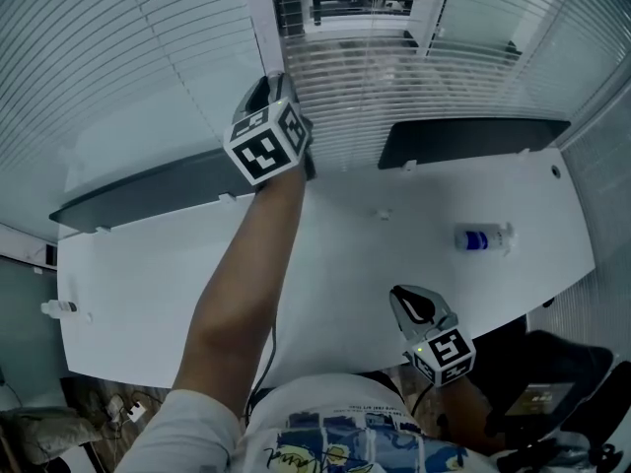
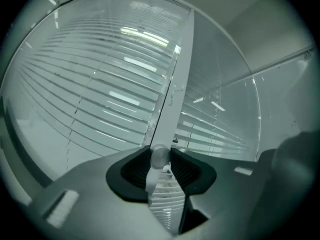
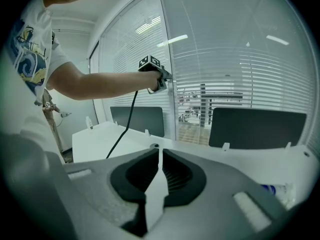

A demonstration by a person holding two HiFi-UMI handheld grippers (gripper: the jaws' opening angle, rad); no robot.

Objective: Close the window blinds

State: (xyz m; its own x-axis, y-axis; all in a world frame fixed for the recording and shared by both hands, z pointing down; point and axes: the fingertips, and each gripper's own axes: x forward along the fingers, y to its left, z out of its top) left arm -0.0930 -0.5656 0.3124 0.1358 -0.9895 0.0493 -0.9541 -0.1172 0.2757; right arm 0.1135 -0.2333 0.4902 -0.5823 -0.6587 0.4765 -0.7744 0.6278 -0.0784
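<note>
My left tongs (image 2: pixel 161 162) are closed on the thin pale wand (image 2: pixel 160 155) of the window blinds (image 2: pixel 95 84). Its round end sits between the pads, in front of the white window post (image 2: pixel 179 74). My right tongs (image 3: pixel 159 158) are together and hold nothing, low over the white tabletop (image 1: pixel 325 254). On the tabletop lies a small bottle (image 1: pixel 483 238) with a blue label; I cannot read its writing.
</note>
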